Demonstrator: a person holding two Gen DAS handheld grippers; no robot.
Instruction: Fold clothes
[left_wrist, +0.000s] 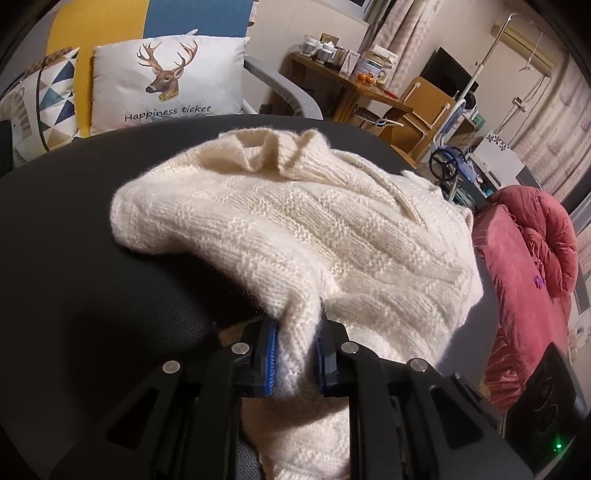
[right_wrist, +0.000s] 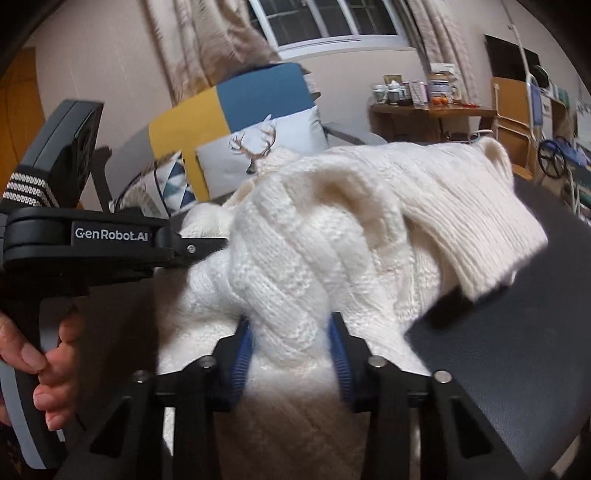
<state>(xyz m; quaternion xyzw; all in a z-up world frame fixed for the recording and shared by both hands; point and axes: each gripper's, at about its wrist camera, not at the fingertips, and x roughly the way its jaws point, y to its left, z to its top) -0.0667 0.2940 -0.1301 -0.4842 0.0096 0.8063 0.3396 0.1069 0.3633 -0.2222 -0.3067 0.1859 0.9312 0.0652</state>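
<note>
So the surface is a dark, roundish table (left_wrist: 74, 229) with a slightly leathery-looking top. The only thing lying on it is a cream knit sweater (left_wrist: 303, 229), bunched up with its ribbed collar toward the far edge. One ribbed hem or cuff, hard to tell which, flops over the heap.

The left gripper (left_wrist: 295, 350), a black two-finger tool with blue ribbed pads, is angled steeply downward, and its jaws are clamped on a fold of the cream knitted sweater (left_wrist: 295, 229). In the right wrist view this gripper is seen from the side at the left, held by a bare hand (right_wrist: 48, 369) whose fingers (right_wrist: 26, 356) are wrapped round the handle. The right gripper (right_wrist: 291, 354), of the same make, is tilted downward, a thick bunch of the knit pressed between its pads.
</note>
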